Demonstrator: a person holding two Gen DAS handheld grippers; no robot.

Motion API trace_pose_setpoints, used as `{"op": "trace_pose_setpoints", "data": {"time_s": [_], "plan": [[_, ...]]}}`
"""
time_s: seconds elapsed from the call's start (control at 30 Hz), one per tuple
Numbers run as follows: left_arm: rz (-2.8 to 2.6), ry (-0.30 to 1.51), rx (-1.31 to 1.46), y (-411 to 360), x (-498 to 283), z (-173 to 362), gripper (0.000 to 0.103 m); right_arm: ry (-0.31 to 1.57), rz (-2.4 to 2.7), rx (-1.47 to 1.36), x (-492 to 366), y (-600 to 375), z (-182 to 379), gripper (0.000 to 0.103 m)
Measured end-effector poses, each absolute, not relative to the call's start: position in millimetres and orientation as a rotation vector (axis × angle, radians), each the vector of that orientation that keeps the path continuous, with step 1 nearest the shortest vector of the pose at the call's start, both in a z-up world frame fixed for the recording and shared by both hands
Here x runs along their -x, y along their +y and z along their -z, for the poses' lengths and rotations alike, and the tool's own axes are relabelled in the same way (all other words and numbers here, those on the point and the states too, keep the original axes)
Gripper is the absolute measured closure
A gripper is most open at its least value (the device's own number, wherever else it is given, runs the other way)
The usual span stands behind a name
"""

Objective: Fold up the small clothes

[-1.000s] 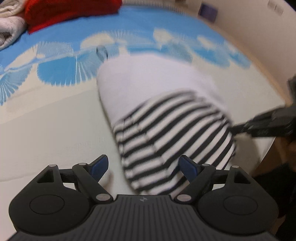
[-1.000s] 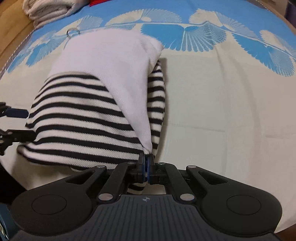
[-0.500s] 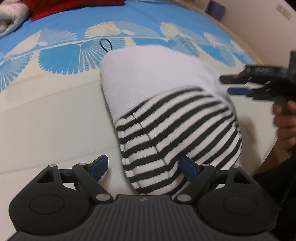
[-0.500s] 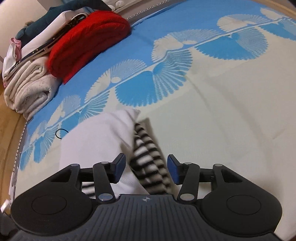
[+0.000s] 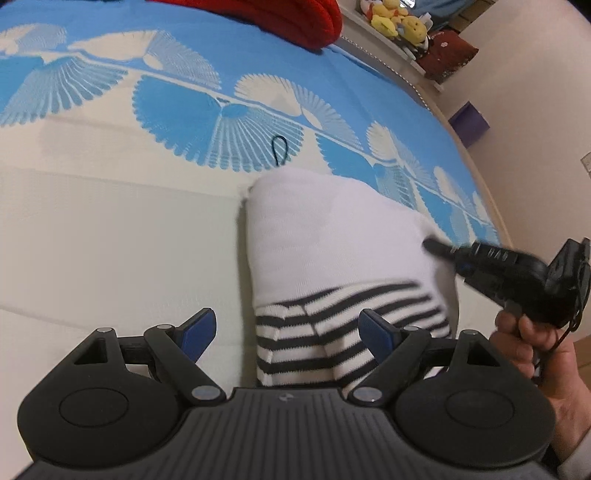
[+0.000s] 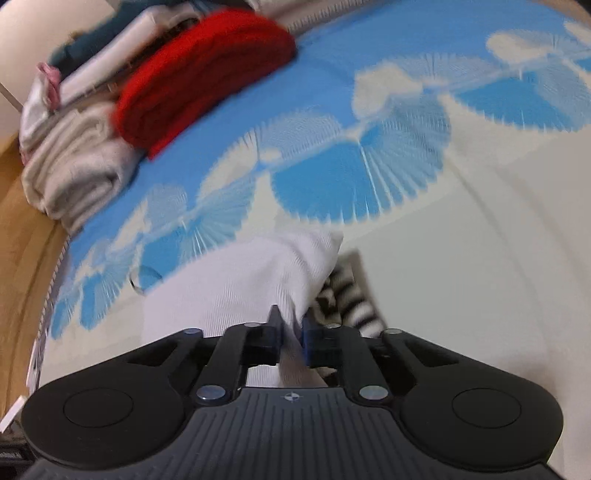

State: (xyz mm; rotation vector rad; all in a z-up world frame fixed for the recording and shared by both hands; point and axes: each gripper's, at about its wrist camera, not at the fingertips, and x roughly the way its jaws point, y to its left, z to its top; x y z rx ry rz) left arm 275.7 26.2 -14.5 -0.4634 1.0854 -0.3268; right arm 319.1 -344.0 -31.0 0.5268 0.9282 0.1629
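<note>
A small garment, white on top with black-and-white stripes below, lies partly folded on the bed. My left gripper is open, its blue pads on either side of the striped end, above it. My right gripper is shut on the white fabric at the garment's right edge; striped cloth shows beside it. In the left wrist view the right gripper reaches in from the right and touches the white part.
The bedspread is cream with blue fan patterns. A black hair tie lies just beyond the garment. A red knit and folded pale cloths are stacked at the far left. Plush toys sit on a shelf.
My right gripper, open half a second ago, has closed on the white fabric at the garment's edge. My left gripper stays open and has shifted forward over the striped end.
</note>
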Motion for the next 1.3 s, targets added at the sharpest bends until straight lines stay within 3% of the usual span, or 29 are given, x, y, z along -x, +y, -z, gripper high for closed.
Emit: {"op": "trace_pose_setpoints", "data": {"time_s": [0.1, 0.3, 0.37, 0.43, 0.5, 0.63, 0.7, 0.73, 0.83, 0.87, 0.9, 1.07, 1.13, 1.2, 1.3], "plan": [[0.371, 1.107, 0.471, 17, -280, 20, 0.015, 0.852, -0.098, -0.559, -318, -358, 23, 0.097], [0.359, 1.160, 0.529, 12, -300, 41, 0.014, 1.008, -0.002, -0.313, -323, -343, 42, 0.095], [0.328, 1.177, 0.585, 16, -310, 52, 0.014, 0.999, -0.002, -0.360, -319, -350, 41, 0.079], [0.311, 1.198, 0.655, 20, -319, 64, 0.013, 1.003, -0.011, -0.424, -314, -358, 40, 0.057], [0.313, 1.211, 0.705, 21, -329, 74, 0.011, 1.046, -0.048, -0.493, -308, -361, 46, 0.046], [0.311, 1.216, 0.797, 18, -340, 89, 0.011, 1.120, -0.093, -0.427, -302, -354, 55, 0.043], [0.328, 1.221, 0.827, 14, -344, 95, 0.019, 1.120, -0.099, -0.449, -302, -356, 57, 0.045], [0.340, 1.215, 0.826, 10, -345, 96, 0.019, 1.123, -0.104, -0.471, -302, -357, 58, 0.055], [0.344, 1.165, 0.737, 2, -345, 85, 0.042, 1.116, -0.129, -0.492, -303, -353, 59, 0.082], [0.345, 1.152, 0.716, 2, -346, 80, 0.054, 1.109, -0.136, -0.487, -304, -350, 58, 0.085], [0.344, 1.132, 0.702, 2, -347, 72, 0.058, 1.104, -0.137, -0.484, -304, -349, 56, 0.089], [0.310, 0.930, 0.569, 25, -350, 12, 0.060, 1.000, -0.154, -0.566, -318, -337, 42, 0.096], [0.278, 0.882, 0.575, 50, -353, -2, 0.057, 0.927, -0.205, -0.589, -324, -324, 31, 0.096], [0.227, 0.835, 0.585, 79, -356, -13, 0.047, 0.865, -0.255, -0.590, -332, -305, 24, 0.097], [0.176, 0.806, 0.545, 118, -351, -23, 0.046, 0.835, -0.285, -0.566, -345, -278, 24, 0.097]]}}
